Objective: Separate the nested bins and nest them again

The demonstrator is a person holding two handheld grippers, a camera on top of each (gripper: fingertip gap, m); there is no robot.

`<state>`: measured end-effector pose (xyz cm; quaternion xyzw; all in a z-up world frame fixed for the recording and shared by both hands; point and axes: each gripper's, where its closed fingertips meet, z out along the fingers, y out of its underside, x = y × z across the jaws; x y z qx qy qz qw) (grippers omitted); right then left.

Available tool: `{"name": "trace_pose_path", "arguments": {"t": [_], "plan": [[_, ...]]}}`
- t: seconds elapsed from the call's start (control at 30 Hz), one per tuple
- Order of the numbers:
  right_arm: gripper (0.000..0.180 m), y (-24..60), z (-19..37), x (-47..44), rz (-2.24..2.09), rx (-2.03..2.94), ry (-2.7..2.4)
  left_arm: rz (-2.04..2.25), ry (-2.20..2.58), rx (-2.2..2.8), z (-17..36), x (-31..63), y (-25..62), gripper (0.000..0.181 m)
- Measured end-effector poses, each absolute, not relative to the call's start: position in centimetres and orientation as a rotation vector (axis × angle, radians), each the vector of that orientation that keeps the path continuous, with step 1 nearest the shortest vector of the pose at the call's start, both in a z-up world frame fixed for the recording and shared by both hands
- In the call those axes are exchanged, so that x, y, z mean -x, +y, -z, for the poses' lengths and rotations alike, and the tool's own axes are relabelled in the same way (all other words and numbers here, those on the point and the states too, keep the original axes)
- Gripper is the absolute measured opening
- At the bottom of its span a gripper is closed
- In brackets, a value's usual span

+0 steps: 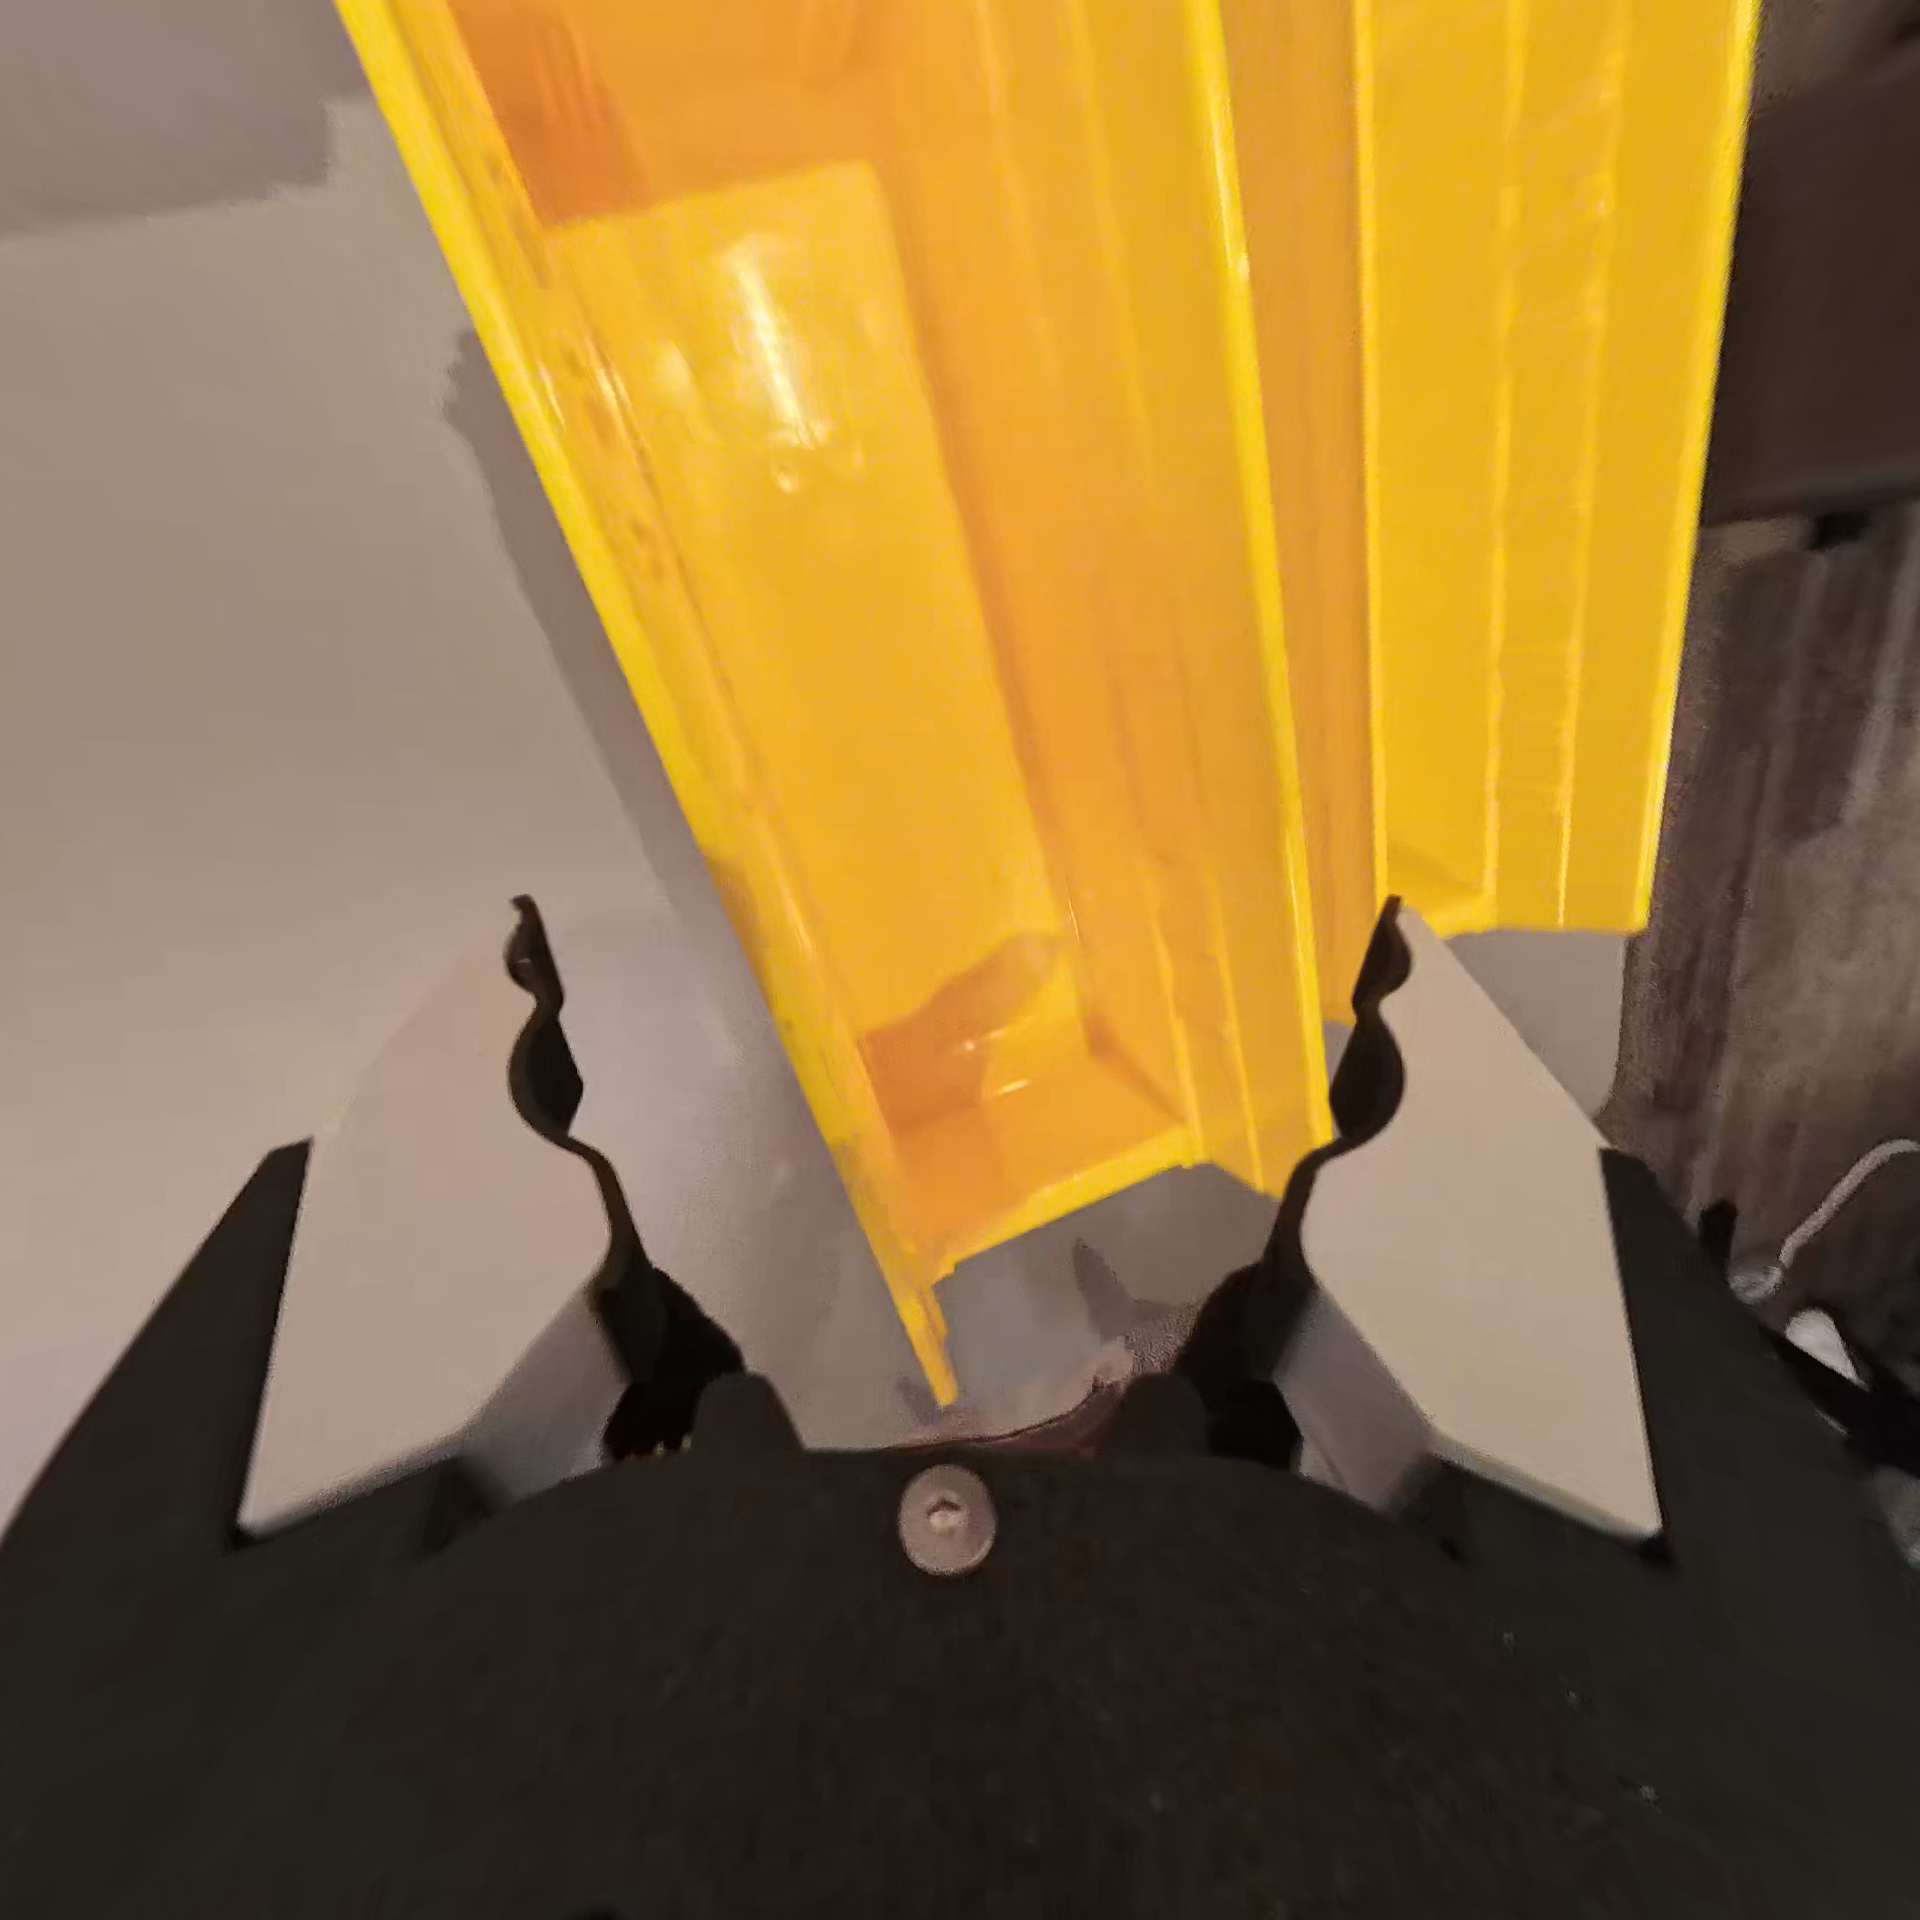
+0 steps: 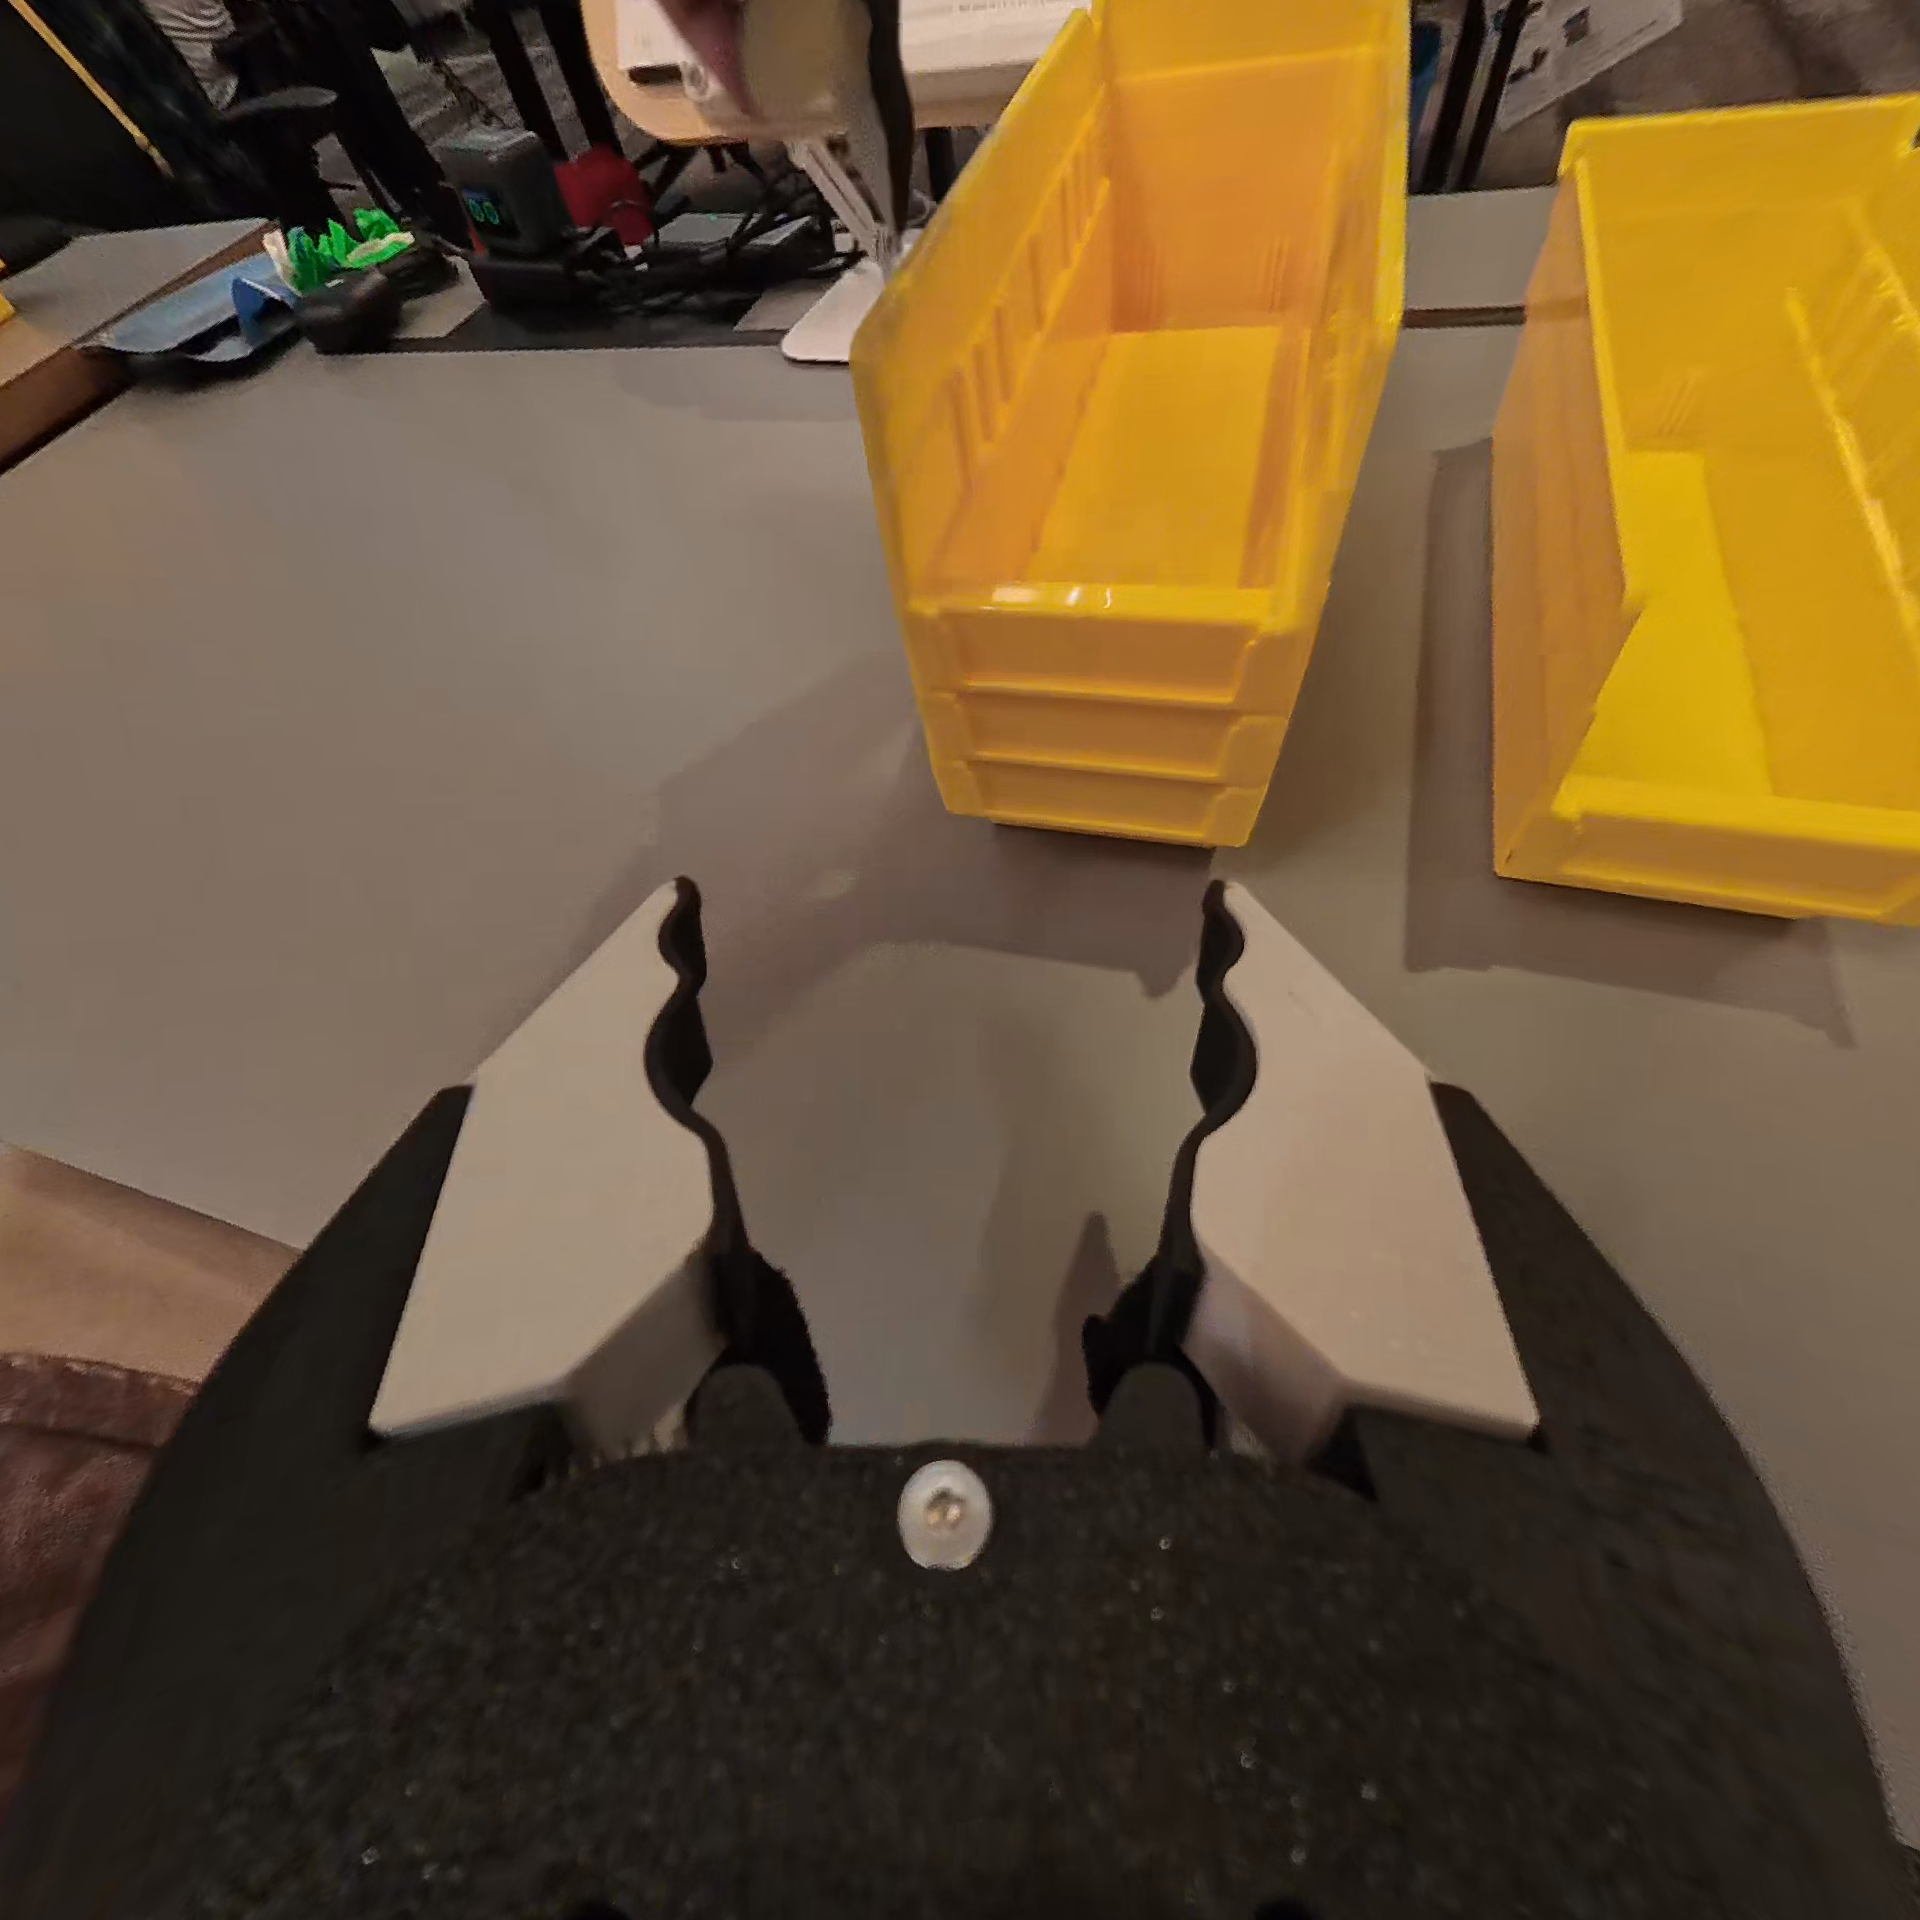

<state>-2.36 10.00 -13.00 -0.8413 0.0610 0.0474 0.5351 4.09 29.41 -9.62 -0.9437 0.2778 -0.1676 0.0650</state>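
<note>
Poised wide and empty in the right gripper (image 2: 951,894), just short of the nested stack (image 2: 1101,717) on the grey table (image 2: 416,675) beside a lone bin (image 2: 1714,852) — equally wide in the left gripper (image 1: 956,909), straddling a bin wall (image 1: 1262,727), probably ready to pinch and lift.

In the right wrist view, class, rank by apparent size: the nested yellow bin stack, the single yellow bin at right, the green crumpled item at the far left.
1. Nested yellow bin stack.
2. Single yellow bin; cropped by the frame edge, so ranking against the stack is unsure.
3. Green crumpled item; smallest, but farthest away.
</note>
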Motion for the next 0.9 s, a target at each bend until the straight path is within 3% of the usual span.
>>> {"name": "trace_pose_path", "arguments": {"t": [0.17,0.23,0.53,0.9], "plan": [[0.095,10.6,13.5,3.1,-0.191,2.027,0.141,0.256,0.82,2.817,9.4,-5.9,32.2,0.141],[0.095,10.9,13.9,3.3,-0.188,2.05,0.128,0.157,0.83,2.824,10.0,-6.4,32.4,0.124],[0.095,11.0,14.5,4.1,-0.22,2.083,0.098,0.05,0.85,2.814,10.2,-6.7,32.7,0.097],[0.094,10.8,14.4,4.0,-0.263,2.079,0.126,0.039,0.924,2.841,9.9,-6.7,30.9,0.096]]}}
